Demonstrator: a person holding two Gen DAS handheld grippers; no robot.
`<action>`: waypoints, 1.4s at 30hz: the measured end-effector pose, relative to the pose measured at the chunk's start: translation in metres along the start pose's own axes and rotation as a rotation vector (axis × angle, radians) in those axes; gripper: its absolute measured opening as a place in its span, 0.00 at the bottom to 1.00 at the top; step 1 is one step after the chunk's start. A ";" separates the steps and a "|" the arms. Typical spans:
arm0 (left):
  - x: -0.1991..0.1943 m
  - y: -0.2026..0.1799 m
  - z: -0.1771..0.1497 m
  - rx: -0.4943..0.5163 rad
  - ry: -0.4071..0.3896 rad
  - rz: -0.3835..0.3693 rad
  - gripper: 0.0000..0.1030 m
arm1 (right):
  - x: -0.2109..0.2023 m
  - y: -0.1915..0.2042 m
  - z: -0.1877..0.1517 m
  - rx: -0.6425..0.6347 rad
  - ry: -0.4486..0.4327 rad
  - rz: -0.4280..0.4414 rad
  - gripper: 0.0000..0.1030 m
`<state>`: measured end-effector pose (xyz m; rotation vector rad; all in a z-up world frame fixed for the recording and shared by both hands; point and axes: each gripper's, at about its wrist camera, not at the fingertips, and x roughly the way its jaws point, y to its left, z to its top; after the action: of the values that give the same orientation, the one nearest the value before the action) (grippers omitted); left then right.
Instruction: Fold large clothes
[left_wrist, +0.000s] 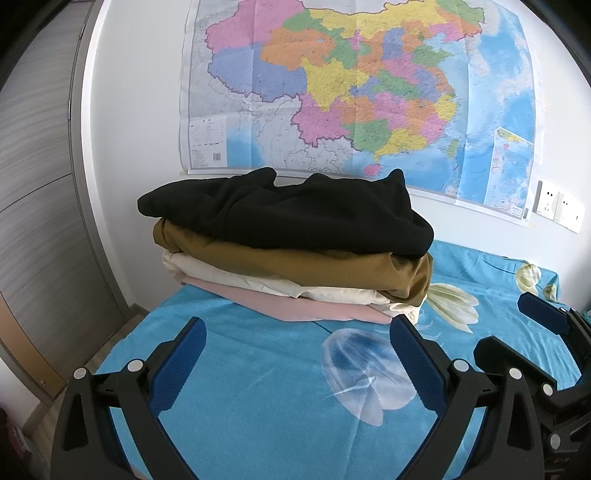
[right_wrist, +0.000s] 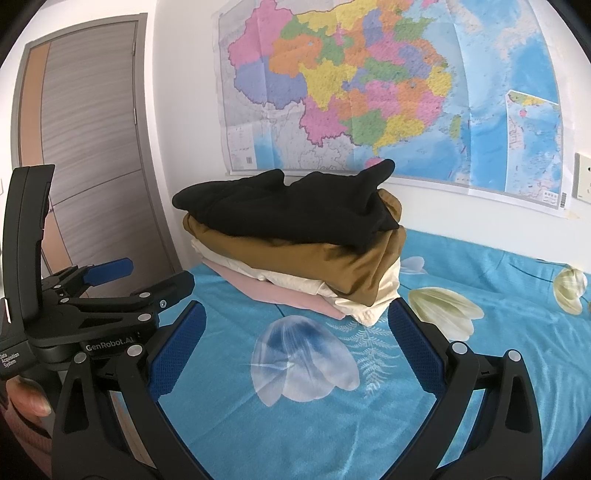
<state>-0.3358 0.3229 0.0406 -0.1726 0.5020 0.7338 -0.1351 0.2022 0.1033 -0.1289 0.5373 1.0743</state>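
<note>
While our left gripper (left_wrist: 297, 354) and right gripper (right_wrist: 295, 338) hover spread wide and empty, we face folded clothes.
We see the stack (left_wrist: 291, 247), black garment (right_wrist: 288, 214) topmost, resting on the blue bedsheet (right_wrist: 480, 369) near the wall map (left_wrist: 351, 85).

Black claw (left_wrist: 297, 338) frames w/ blue pads (left_wrist: 177, 363), silver screws.

Bed (left_wrist: 258, 406) with blue floral sheet. Pink folded garment (left_wrist: 303, 308) lies directly on it at the far side, bottom of a stack.
</note>
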 end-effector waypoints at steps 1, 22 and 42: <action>0.000 0.000 0.000 0.000 -0.001 0.000 0.94 | 0.000 0.000 0.000 -0.002 0.000 0.000 0.95; -0.003 0.008 -0.003 -0.018 0.005 0.032 0.94 | -0.002 0.002 -0.002 -0.003 -0.003 -0.003 0.95; -0.003 0.011 -0.003 -0.018 0.004 0.034 0.94 | -0.003 0.007 -0.003 -0.009 0.008 0.002 0.95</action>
<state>-0.3463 0.3281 0.0399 -0.1831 0.5026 0.7712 -0.1430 0.2023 0.1033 -0.1405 0.5404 1.0789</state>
